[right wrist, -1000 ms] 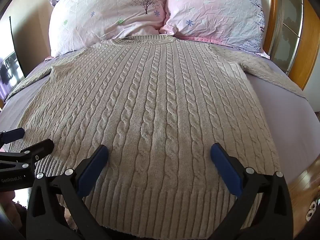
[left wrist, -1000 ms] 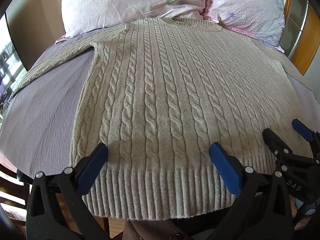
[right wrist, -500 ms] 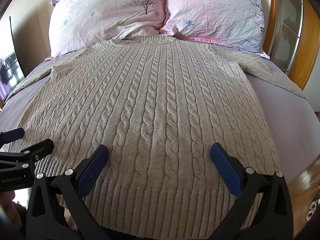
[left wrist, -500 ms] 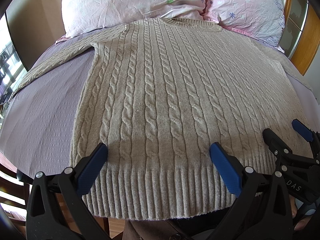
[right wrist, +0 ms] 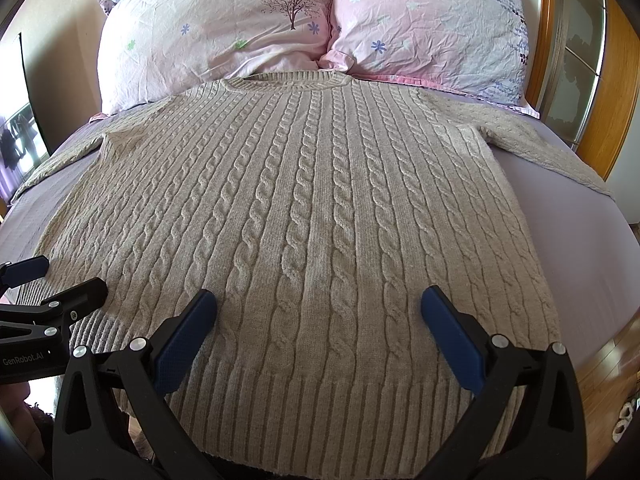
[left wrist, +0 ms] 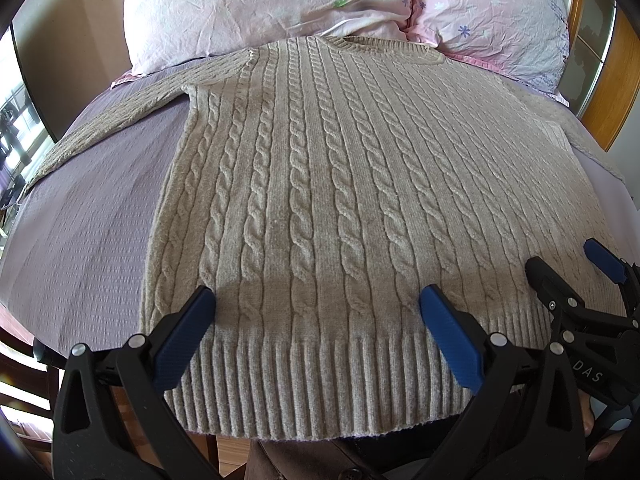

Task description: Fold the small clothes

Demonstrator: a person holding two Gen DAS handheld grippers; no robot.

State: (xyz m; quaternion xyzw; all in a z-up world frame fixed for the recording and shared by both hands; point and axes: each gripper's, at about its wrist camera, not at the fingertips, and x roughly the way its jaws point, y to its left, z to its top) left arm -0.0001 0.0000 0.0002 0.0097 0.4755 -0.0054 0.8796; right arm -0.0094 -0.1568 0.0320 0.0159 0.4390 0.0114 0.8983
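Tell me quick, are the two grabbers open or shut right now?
Left gripper: open, holding nothing, above the sweater hem.
Right gripper: open, holding nothing, also above the hem.

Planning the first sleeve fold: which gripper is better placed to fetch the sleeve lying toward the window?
Left, probably. The left gripper hovers open over the sweater hem nearer that sleeve; the right gripper sits farther across.
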